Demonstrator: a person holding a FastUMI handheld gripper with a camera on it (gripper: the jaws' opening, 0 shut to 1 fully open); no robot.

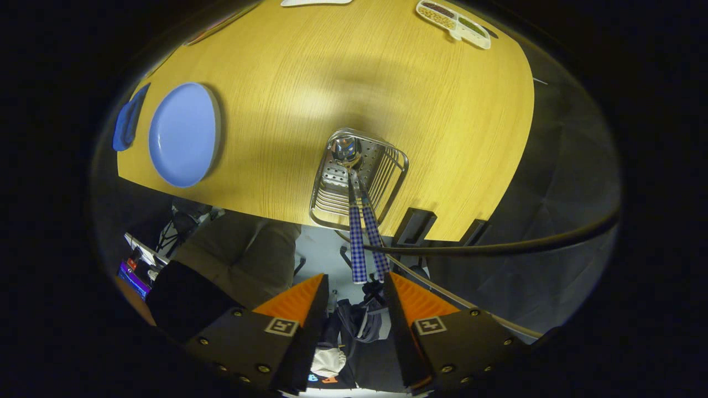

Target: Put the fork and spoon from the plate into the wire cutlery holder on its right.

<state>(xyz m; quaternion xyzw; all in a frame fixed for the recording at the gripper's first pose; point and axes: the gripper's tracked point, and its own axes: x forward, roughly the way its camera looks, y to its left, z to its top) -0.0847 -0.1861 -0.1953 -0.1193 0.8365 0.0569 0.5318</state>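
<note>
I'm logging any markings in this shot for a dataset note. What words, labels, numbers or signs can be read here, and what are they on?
No readable words or numbers.
Square black-and-white marker, a pattern and no text, on each of the gripper's open fingers.
Divided tray at the table's far edge: no marking legible.
Blue plate, wire cutlery holder, checked cutlery handles: unmarked.

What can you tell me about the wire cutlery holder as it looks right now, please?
The wire cutlery holder is a shiny metal basket with a perforated base and wire-bar sides, standing at the wooden table's near edge, right of the blue plate. Two utensils with blue checked handles stand in it, leaning toward the open orange fingers, which touch nothing.
</note>
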